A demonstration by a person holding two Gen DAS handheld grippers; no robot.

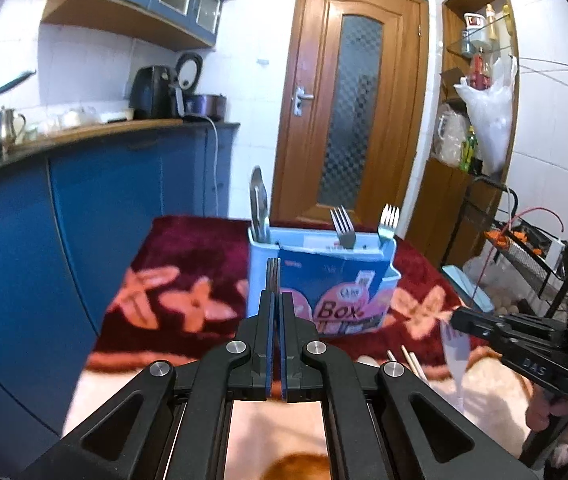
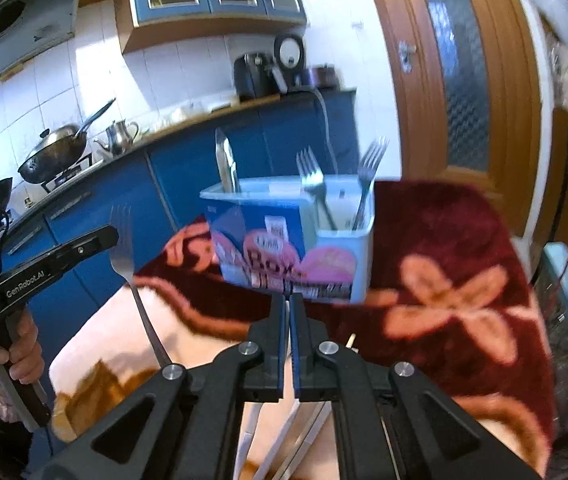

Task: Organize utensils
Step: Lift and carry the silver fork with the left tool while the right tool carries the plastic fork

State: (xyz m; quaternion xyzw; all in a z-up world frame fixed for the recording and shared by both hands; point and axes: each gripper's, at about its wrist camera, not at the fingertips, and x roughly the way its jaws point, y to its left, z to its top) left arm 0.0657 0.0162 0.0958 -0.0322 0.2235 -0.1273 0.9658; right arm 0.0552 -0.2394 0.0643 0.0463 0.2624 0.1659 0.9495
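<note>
Fork, plain steel [image 2: 124, 264], pinched upright in my left gripper [image 1: 275, 300]; right gripper [image 2: 289, 304] pressed together, empty. Tip handle-down into pale-blue plastic caddy [image 1: 388, 276], beside other forks.

Fork [image 2: 124, 256]: steel, held upright off the table, tines up, handle slanting down toward the near edge. Box [image 1: 320, 280]: light blue plastic, pink-and-blue label reading "Box", upright on the table near the far edge. Inside: two forks [image 1: 344, 226] tines up, right compartment; tongs [image 1: 259, 210] upright, left end. Chopsticks [image 1: 410, 362]: pale, flat on the table, near-right of box.
</note>
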